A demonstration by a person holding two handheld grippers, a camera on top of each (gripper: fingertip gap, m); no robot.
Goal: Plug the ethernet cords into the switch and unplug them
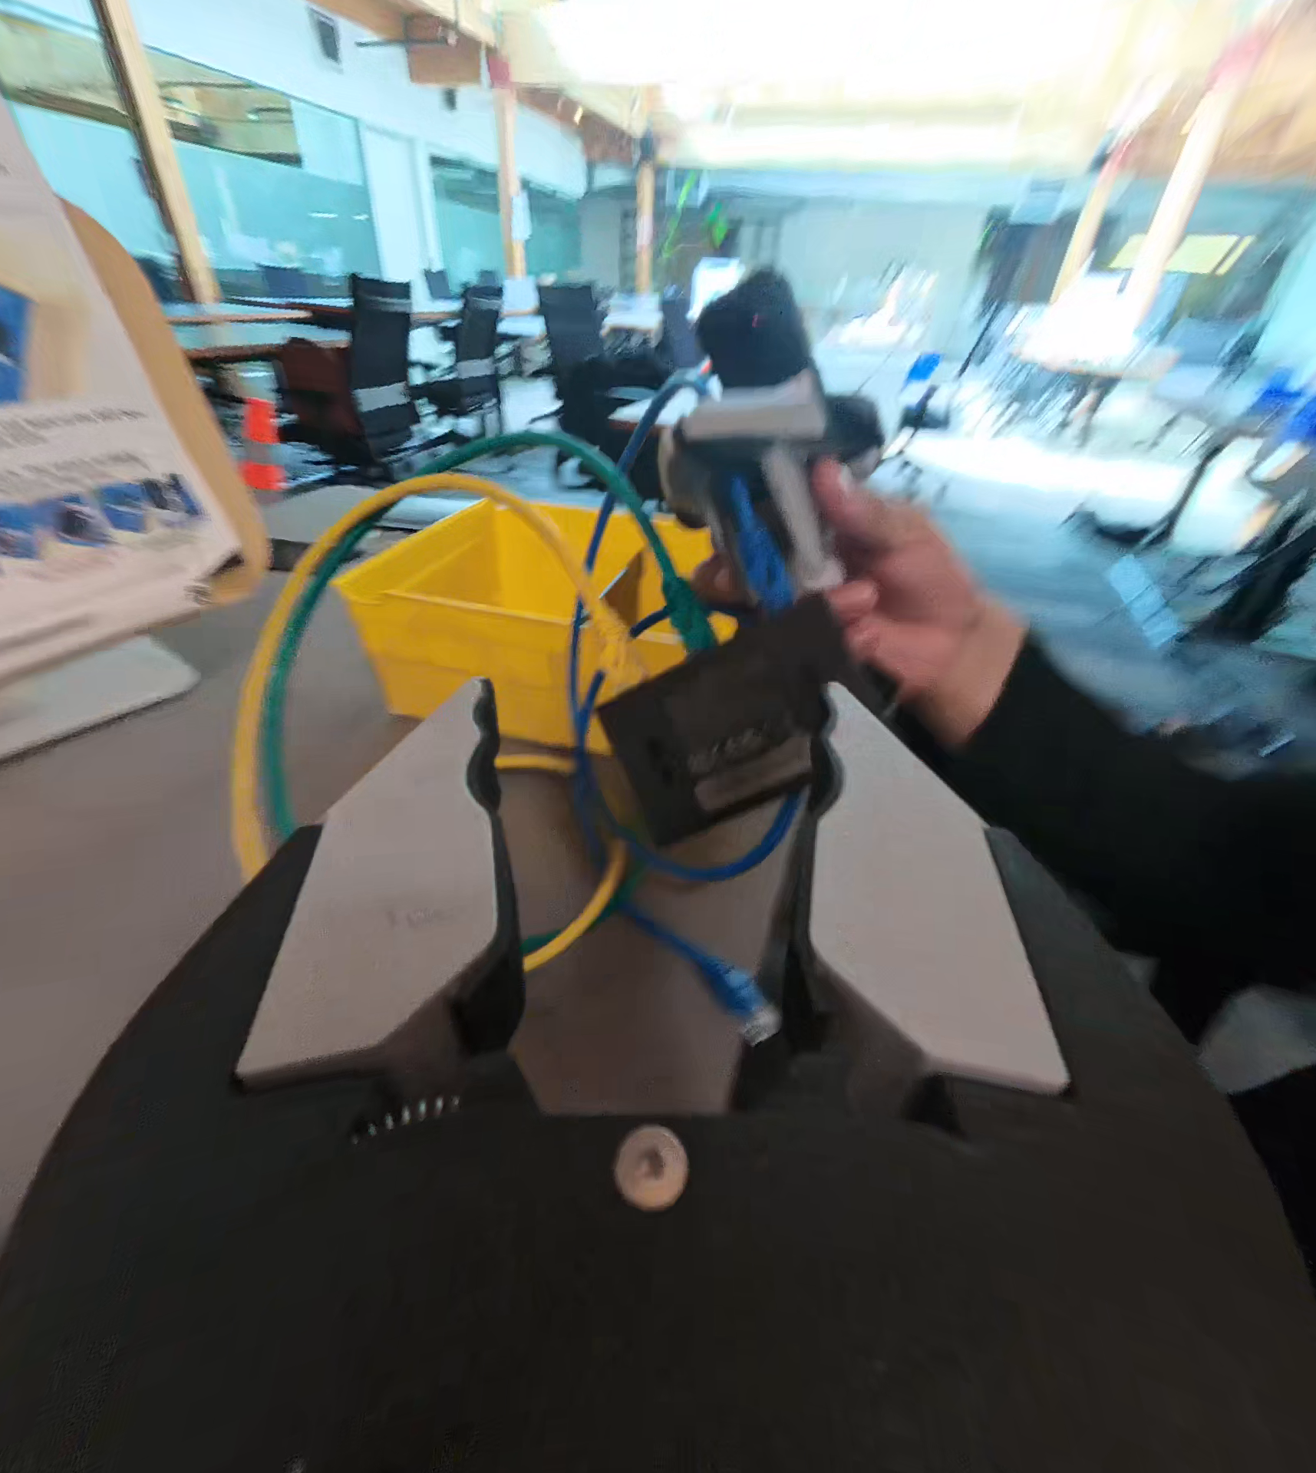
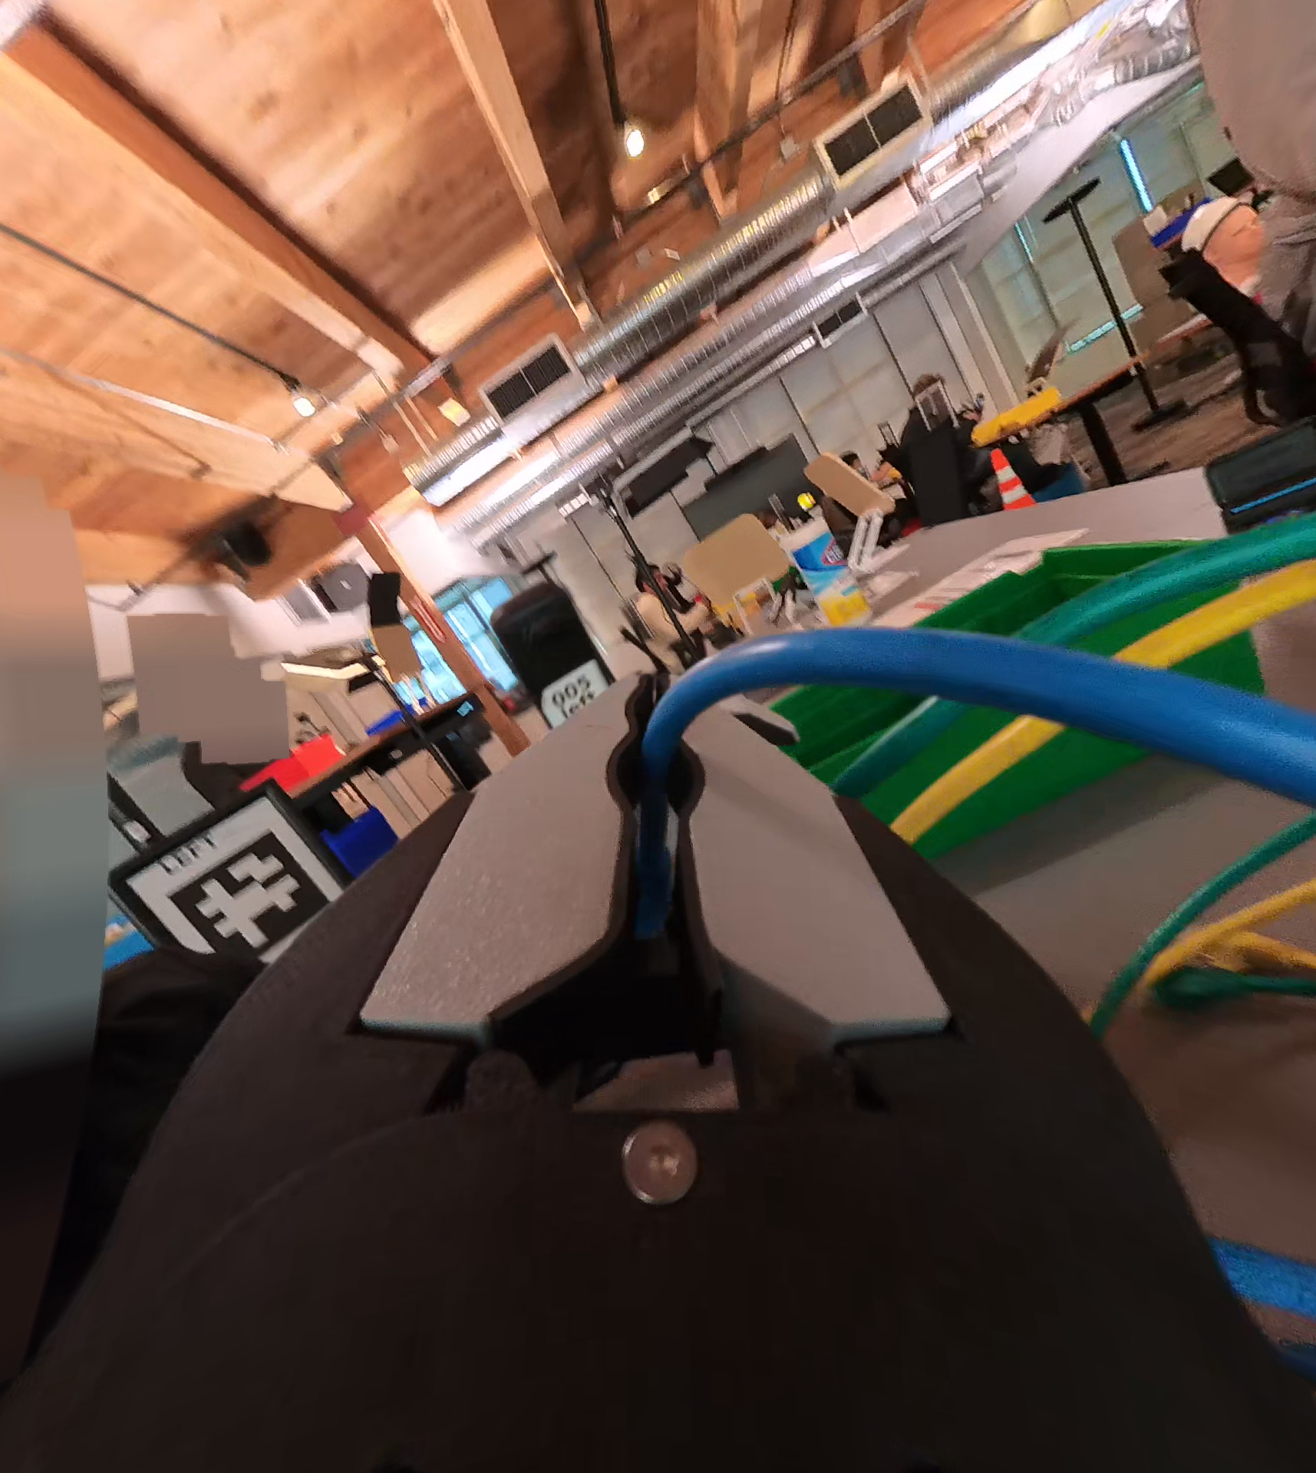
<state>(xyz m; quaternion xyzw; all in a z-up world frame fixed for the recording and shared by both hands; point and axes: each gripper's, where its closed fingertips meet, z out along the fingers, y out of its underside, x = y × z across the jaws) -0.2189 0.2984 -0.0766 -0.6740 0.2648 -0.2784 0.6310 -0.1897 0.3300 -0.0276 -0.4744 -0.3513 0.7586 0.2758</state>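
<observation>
In the left wrist view my left gripper (image 1: 654, 741) is open. The black switch (image 1: 706, 757) sits tilted between its fingers, close to the right finger (image 1: 878, 837). A yellow cord (image 1: 272, 677) and a green cord (image 1: 686, 614) run into the switch's far side. My right gripper (image 1: 766, 510) hovers just above the switch, shut on the blue cord (image 1: 758, 550). The blue cord's other plug (image 1: 742, 996) lies loose on the table. In the right wrist view my right gripper (image 2: 654, 765) is shut on the blue cord (image 2: 957, 677), which arcs away to the right.
A yellow bin (image 1: 479, 606) stands right behind the switch. A printed board on a stand (image 1: 40, 398) is at the left. A hand in a black sleeve (image 1: 917, 590) holds the right gripper. A green bin (image 2: 1037, 630) and a black case (image 2: 1276, 470) sit on the grey table (image 2: 1117, 877). One gripper's finger ends stand about 7 cm off the other's.
</observation>
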